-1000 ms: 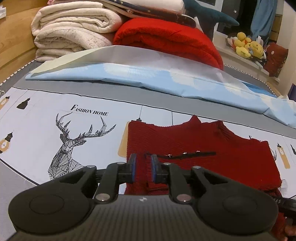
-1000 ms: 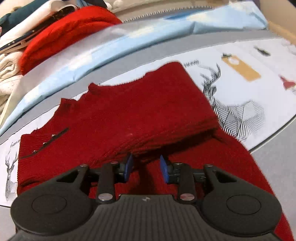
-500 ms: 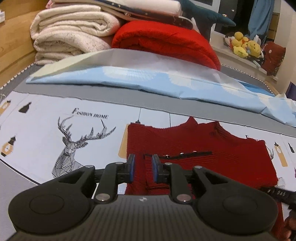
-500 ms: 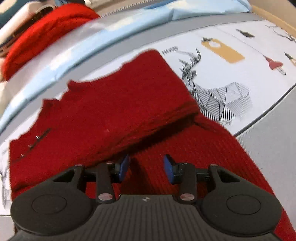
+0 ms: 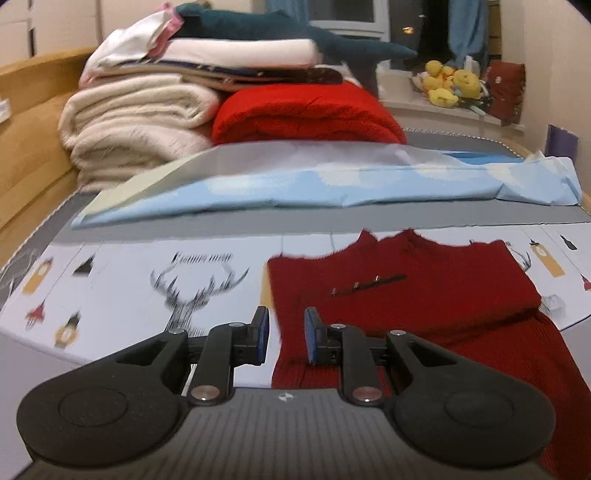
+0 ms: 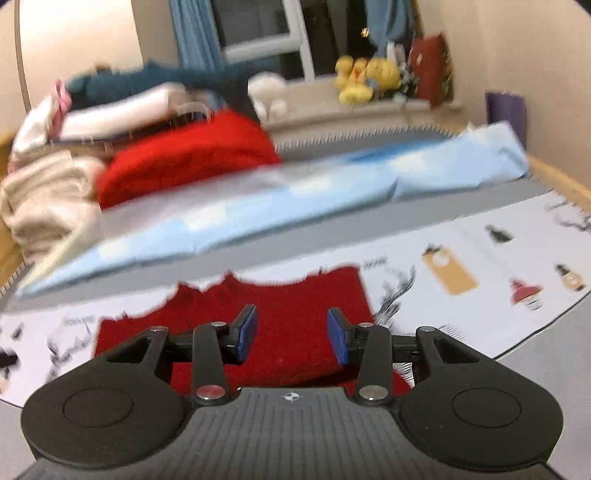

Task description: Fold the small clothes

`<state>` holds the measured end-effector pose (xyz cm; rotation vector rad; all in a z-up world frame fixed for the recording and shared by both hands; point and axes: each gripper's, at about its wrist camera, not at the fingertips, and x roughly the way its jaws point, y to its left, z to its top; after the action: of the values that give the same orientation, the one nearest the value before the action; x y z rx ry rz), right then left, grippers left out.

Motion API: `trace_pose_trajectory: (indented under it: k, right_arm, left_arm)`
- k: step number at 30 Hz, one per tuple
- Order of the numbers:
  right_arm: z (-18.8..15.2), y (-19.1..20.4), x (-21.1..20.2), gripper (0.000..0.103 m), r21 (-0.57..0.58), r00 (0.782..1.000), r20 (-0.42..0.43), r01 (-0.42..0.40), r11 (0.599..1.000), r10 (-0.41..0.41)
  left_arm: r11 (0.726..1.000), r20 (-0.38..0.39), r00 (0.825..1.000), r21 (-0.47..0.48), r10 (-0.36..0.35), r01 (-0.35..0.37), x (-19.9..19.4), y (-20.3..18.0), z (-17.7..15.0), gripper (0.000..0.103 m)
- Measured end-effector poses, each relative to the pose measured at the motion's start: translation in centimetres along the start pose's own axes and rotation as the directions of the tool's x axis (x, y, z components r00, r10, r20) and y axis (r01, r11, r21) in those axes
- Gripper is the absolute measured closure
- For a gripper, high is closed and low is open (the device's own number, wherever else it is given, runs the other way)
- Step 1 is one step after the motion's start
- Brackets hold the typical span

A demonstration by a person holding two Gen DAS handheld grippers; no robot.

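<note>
A dark red knit sweater [image 5: 424,302] lies flat on the printed mat, its upper part folded over the lower, with a black studded strip [image 5: 369,284] across it. My left gripper [image 5: 286,317] hovers above the sweater's left edge, open by a narrow gap, nothing between its blue pads. In the right wrist view the same sweater [image 6: 303,288] lies below and ahead of my right gripper [image 6: 291,314], which is open wider and holds nothing. That view is blurred by motion.
The white mat with deer prints [image 5: 195,295] covers the grey bed. Behind it lie a light blue sheet [image 5: 332,184], a stack of cream blankets [image 5: 140,122], a bright red blanket [image 5: 306,114] and a plush shark [image 5: 295,26]. Yellow plush toys [image 5: 450,85] sit on the sill.
Both grippers have risen and drawn back from the sweater, so more of the room shows. The right jaws have widened. The sweater stays flat on the mat.
</note>
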<state>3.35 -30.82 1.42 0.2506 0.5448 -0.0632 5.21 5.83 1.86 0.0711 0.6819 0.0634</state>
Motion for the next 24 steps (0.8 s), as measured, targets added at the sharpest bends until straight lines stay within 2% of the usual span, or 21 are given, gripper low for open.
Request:
trace_pose_trajectory:
  k: [2,6,8,10,13,17,20,22,24]
  right_arm:
    - [0.4,-0.7,-3.4,0.06,0.004,1.0,0.019,-0.008,1.0,0.008]
    - [-0.8,-3.5,-10.3,0.059,-0.017,0.999,0.041,-0.033,0.999,0.033]
    - [-2.4,-5.5,-13.1,0.059,-0.031,0.999,0.035,-0.012,0.999,0.013]
    - [-4.5,-8.2,-14.5,0.059,-0.014,0.999,-0.006,0.032,0.999,-0.032]
    - [-7.4,-11.4,-14.6,0.06,0.016,0.993,-0.087,0.077,0.997,-0.075]
    - [-10.8,-13.7,-13.2,0.06,0.005,0.97,-0.216,0.117,0.993,-0.113]
    - [-13.1,-14.4,-12.0,0.06,-0.028,0.944,-0.302,0.133,0.991,-0.136]
    - [-14.2,-15.1,-11.1,0.06,-0.019,0.922,-0.357,0.155,0.988,-0.151]
    - [-15.1,-15.8,-10.5,0.06,0.001,0.9,-0.401,0.183,0.983,-0.168]
  left_arm:
    - [0.999,-0.023,1.0,-0.038,-0.009,0.009,-1.7,0.7,-0.8,0.08]
    - [0.998,-0.038,0.998,-0.04,-0.046,0.045,-6.0,1.1,-3.2,0.08]
    - [0.996,-0.067,0.996,-0.06,-0.067,0.063,-7.8,1.2,-5.2,0.08]
    - [0.992,-0.113,0.99,-0.095,-0.088,0.077,-8.9,1.3,-7.3,0.08]
    - [0.986,-0.172,0.98,-0.147,-0.103,0.078,-9.9,1.2,-10.5,0.08]
    - [0.985,-0.227,0.97,-0.165,-0.088,0.05,-9.9,1.2,-15.5,0.08]
    - [0.986,-0.292,0.955,-0.166,-0.062,0.013,-8.9,1.7,-19.2,0.08]
    - [0.98,-0.327,0.943,-0.199,-0.058,-0.009,-8.1,2.4,-20.9,0.08]
    - [0.979,-0.337,0.94,-0.205,-0.055,-0.016,-7.6,3.0,-22.2,0.08]
